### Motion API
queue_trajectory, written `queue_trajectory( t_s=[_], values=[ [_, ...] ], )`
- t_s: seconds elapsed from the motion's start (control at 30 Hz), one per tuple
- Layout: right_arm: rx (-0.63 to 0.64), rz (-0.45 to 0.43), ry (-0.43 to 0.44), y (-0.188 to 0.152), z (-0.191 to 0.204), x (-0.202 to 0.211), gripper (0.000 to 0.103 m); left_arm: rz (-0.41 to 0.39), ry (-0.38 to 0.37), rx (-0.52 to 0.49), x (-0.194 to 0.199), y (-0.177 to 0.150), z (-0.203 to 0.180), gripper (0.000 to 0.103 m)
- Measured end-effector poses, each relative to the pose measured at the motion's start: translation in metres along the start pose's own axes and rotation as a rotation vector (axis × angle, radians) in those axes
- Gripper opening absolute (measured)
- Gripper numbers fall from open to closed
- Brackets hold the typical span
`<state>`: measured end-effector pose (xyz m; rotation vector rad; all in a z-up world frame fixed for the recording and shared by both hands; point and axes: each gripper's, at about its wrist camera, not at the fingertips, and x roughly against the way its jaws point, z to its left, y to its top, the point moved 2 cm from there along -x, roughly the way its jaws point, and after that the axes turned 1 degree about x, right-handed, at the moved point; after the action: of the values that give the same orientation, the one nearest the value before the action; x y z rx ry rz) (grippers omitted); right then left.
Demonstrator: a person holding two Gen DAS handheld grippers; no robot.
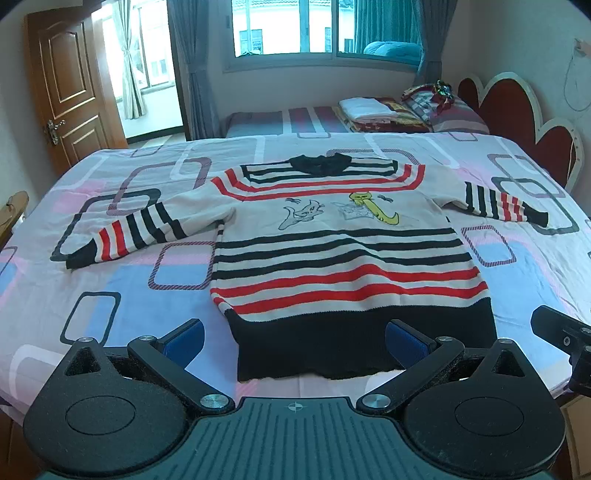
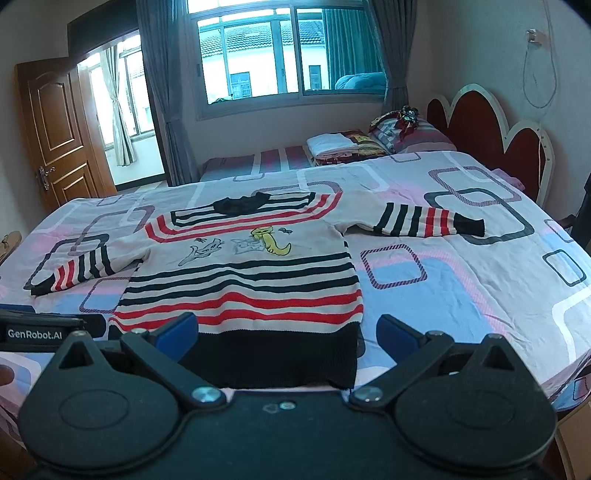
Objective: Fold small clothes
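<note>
Bedroom daylight from the window (image 1: 284,27) falls on a bed (image 1: 122,280) with a patterned sheet, and the striped sweater (image 1: 332,240) lies flat on it, front up, collar away from you and black hem (image 1: 362,343) at the near edge, just ahead of both tools.

Work from the left. The left sleeve (image 1: 125,236) stretches out and slightly toward you, its black cuff resting on the sheet. Your left gripper (image 1: 293,336) hangs above the hem with its jaws spread wide and nothing between the blue pads (image 1: 188,338). For a clean first fold, I would take that sleeve near the cuff, pinch only the knit and not the sheet beneath, and carry it across the chest so it lies straight over the cat drawings (image 1: 340,212).

Moving right, the body looks smooth, with only a small ripple along the hem, so avoid dragging it as you lift.

On the right, the right sleeve (image 2: 424,219) extends nearly level, cuff well apart from the body. Your right gripper (image 2: 288,334) is likewise wide open and empty, low over the hem's right part. Bring this sleeve over in the same way, so both 2 sleeves overlap evenly before you fold the hem up toward the collar (image 2: 236,205).
</note>
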<state>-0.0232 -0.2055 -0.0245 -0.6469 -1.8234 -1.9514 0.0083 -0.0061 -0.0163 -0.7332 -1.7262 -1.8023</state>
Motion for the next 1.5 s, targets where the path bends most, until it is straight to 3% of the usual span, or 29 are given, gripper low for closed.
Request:
queue_trajectory(
  t_s=[1.5],
  values=[
    [-0.013,0.031,-0.017,0.027,-0.022,-0.057,0.102,0.032,0.024,0.031,-0.065,0.041,-0.012,0.103]
  ],
)
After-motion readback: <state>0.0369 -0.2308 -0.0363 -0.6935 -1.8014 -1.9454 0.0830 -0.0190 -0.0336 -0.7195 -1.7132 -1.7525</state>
